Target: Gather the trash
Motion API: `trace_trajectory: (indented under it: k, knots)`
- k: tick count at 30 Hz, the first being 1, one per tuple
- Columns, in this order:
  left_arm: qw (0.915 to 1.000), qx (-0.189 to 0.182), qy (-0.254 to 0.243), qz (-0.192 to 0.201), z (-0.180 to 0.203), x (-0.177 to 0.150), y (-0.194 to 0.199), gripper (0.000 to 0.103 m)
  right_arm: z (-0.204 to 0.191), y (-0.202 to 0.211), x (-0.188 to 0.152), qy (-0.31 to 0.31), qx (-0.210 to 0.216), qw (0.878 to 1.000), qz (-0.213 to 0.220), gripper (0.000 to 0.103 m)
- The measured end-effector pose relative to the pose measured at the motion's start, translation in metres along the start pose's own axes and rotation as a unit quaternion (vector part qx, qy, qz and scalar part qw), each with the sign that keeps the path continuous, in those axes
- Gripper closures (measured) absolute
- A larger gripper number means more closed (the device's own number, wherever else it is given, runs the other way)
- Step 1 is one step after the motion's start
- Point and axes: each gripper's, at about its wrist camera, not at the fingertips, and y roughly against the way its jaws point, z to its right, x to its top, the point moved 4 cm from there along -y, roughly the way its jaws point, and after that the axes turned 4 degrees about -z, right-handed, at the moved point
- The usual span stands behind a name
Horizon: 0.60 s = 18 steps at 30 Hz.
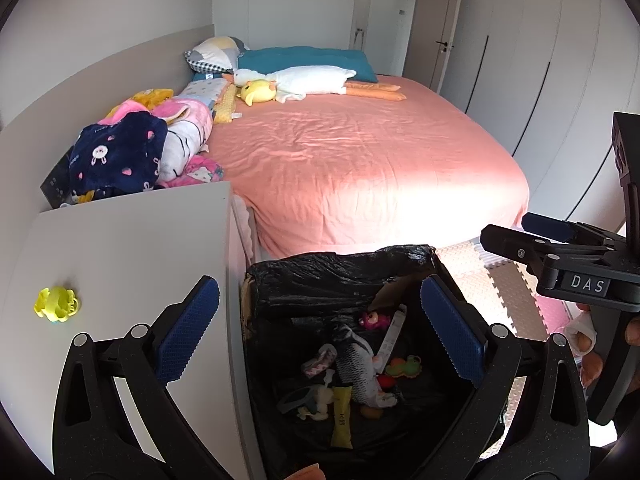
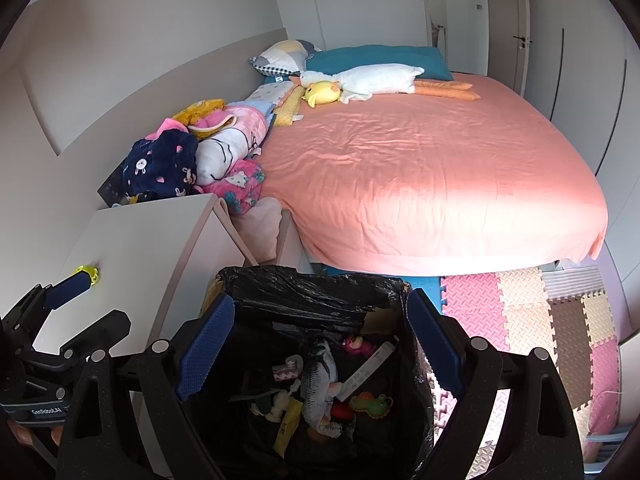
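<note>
Bin [image 1: 348, 276] black-lined, toys inside; yellow toy [image 1: 57, 304] on cabinet [image 1: 132, 248].

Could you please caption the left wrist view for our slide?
Open left hand-held gripper above the bag-lined bin; a yellow toy waits on the white cabinet.

A bin [image 1: 360, 276] stood on the floor just right of a cabinet [image 1: 132, 256], with the bed [image 1: 360, 160] behind both. 1 small toy [image 1: 57, 304] lay on the cabinet top, well left of the bin. Inside the bin lay a toy fish [image 2: 318, 380] among other litter. Floor mats [image 2: 540, 312] lay right of the bin, before the bed. A pile of blankets [image 2: 200, 160] sat behind the cabinet.
</note>
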Motion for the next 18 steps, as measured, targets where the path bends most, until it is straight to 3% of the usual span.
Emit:
trace_trajectory:
  k: [18]
  knots:
    - [1.0,0.002,-0.005,-0.002,0.0009,0.002,-0.0036,0.005,0.0008,-0.0022,0.0005,0.0,-0.001,1.0,0.0,0.015]
